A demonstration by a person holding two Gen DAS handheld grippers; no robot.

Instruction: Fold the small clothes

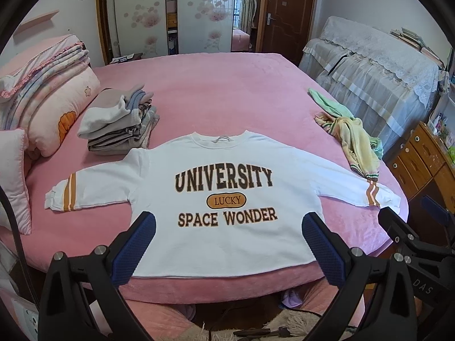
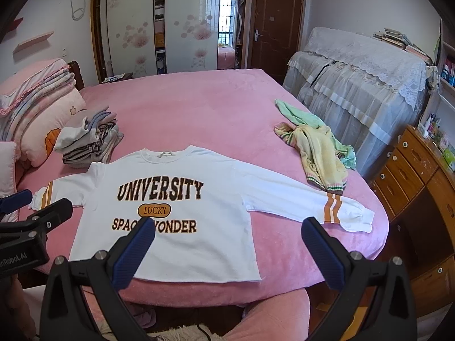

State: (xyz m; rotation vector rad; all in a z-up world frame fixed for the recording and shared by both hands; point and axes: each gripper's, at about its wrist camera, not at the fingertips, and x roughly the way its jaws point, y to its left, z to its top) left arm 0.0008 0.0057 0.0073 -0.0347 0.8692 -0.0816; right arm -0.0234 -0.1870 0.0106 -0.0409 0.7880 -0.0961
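White sweatshirt [image 1: 227, 199] lies flat, print up, centre of pink bed [image 1: 227, 91], left gripper [image 1: 227, 244] and right gripper [image 2: 227, 244] both spread wide, empty, folded stack [image 1: 122, 125] at ten o'clock, crumpled yellow-green clothes [image 1: 352, 136] at two o'clock.

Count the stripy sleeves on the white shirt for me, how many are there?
2. The left sleeve of the white shirt lies flat toward the pillows; the right sleeve stretches toward the wooden drawers. Each has orange stripes near the cuff. None seem hidden.
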